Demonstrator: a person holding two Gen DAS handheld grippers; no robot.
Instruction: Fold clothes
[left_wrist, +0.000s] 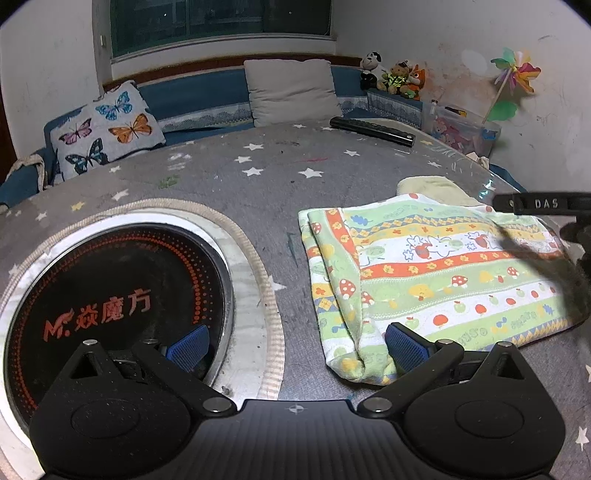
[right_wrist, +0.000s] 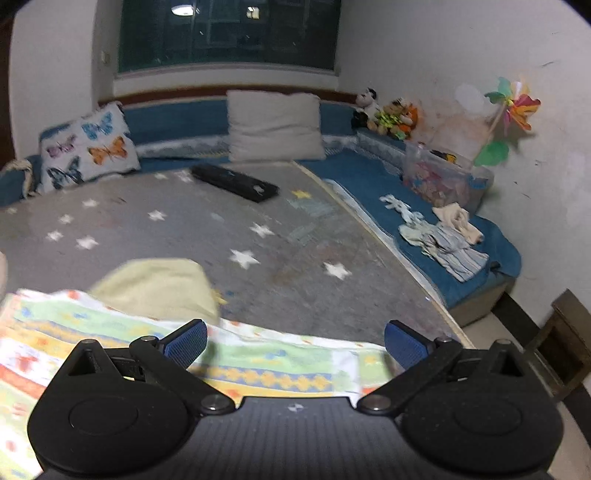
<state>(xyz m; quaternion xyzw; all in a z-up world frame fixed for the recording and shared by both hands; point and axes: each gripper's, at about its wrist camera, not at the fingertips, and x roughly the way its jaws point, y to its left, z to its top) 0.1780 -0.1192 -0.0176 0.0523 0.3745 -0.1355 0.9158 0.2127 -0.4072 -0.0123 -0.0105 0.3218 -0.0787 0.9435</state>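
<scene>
A folded patterned cloth (left_wrist: 436, 273) with green, orange and yellow stripes, mushrooms and apples lies on the grey star-print table cover (left_wrist: 258, 192). A pale yellow cloth (left_wrist: 432, 188) pokes out from behind it. My left gripper (left_wrist: 295, 345) is open, low over the table; its right pad (left_wrist: 404, 349) touches the cloth's near left corner. The right gripper's black body (left_wrist: 543, 205) shows over the cloth's far right edge. In the right wrist view, my right gripper (right_wrist: 295, 343) is open above the patterned cloth (right_wrist: 110, 339), with the yellow cloth (right_wrist: 159, 284) just ahead.
A round black induction hob (left_wrist: 110, 302) is set into the table on the left. A black remote (left_wrist: 371, 131) lies at the far side. A blue bench holds cushions (left_wrist: 291, 90), plush toys (left_wrist: 397, 77), a plastic box (right_wrist: 447, 181) and loose clothes (right_wrist: 443, 240). A wooden stool (right_wrist: 565, 339) stands right.
</scene>
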